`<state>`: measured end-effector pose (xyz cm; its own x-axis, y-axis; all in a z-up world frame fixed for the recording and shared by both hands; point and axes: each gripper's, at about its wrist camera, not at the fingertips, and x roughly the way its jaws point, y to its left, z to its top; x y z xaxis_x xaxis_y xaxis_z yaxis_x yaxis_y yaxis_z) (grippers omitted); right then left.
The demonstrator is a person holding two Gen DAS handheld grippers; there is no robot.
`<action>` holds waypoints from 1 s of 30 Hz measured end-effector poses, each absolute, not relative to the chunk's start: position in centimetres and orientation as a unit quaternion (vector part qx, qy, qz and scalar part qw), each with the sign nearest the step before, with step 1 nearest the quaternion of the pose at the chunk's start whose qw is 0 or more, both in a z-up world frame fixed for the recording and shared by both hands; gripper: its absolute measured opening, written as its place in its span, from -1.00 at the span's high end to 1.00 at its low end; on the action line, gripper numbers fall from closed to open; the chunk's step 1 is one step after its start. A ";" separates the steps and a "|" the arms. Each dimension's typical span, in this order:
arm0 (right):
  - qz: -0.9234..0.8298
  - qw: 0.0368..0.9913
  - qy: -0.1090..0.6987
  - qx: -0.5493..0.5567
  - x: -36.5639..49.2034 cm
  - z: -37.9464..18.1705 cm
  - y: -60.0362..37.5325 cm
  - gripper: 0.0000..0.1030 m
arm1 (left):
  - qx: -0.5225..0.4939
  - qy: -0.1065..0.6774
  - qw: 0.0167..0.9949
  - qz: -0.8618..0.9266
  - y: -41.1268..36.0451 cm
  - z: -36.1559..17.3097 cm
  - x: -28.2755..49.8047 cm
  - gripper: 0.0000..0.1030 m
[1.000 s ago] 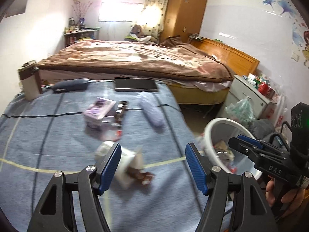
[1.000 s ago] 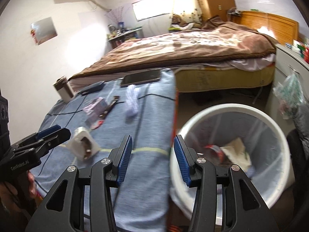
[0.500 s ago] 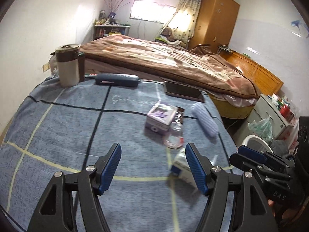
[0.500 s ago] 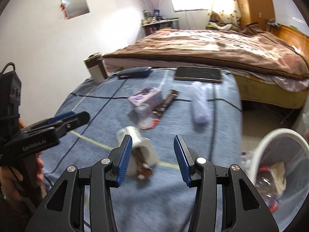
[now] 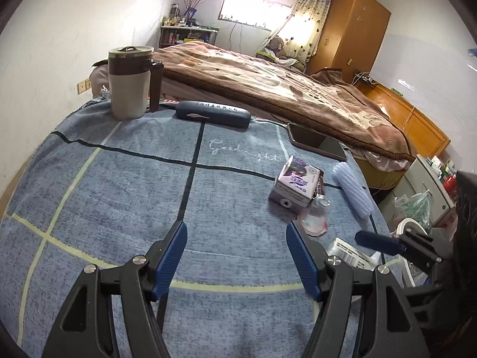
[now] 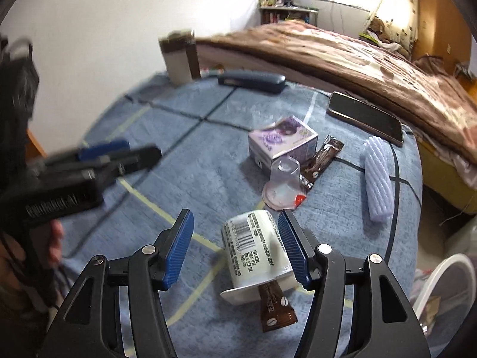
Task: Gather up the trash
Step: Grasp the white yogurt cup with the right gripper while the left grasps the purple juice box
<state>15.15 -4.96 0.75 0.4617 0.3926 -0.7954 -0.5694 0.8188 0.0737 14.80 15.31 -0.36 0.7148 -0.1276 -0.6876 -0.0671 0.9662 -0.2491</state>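
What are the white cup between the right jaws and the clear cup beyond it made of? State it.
White cup: apparently glossy plastic, its wall smooth with a printed barcode. Clear cup: likely thin transparent plastic; the blue cloth shows through it.

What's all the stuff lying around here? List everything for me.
cup: 1, white, on its side between the right tool's fingers
wrappers: 2, brown, one by the box, one under the cup
clear cup: 1, upturned, by the box
box: 1, purple, mid-cloth
foam sleeve: 1, pale lilac, right
phone: 1, dark, far edge
case: 1, navy, far edge
mug: 1, beige-brown, far corner
bin: 1, white, right of cloth
cloth: 1, blue
left tool: open
right tool: open, just widened
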 end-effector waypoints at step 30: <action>0.286 0.848 0.440 -0.073 15.0 -0.2 -6.6 -0.03 | -0.042 0.459 0.878 -0.134 7.2 -1.5 26.6 -0.42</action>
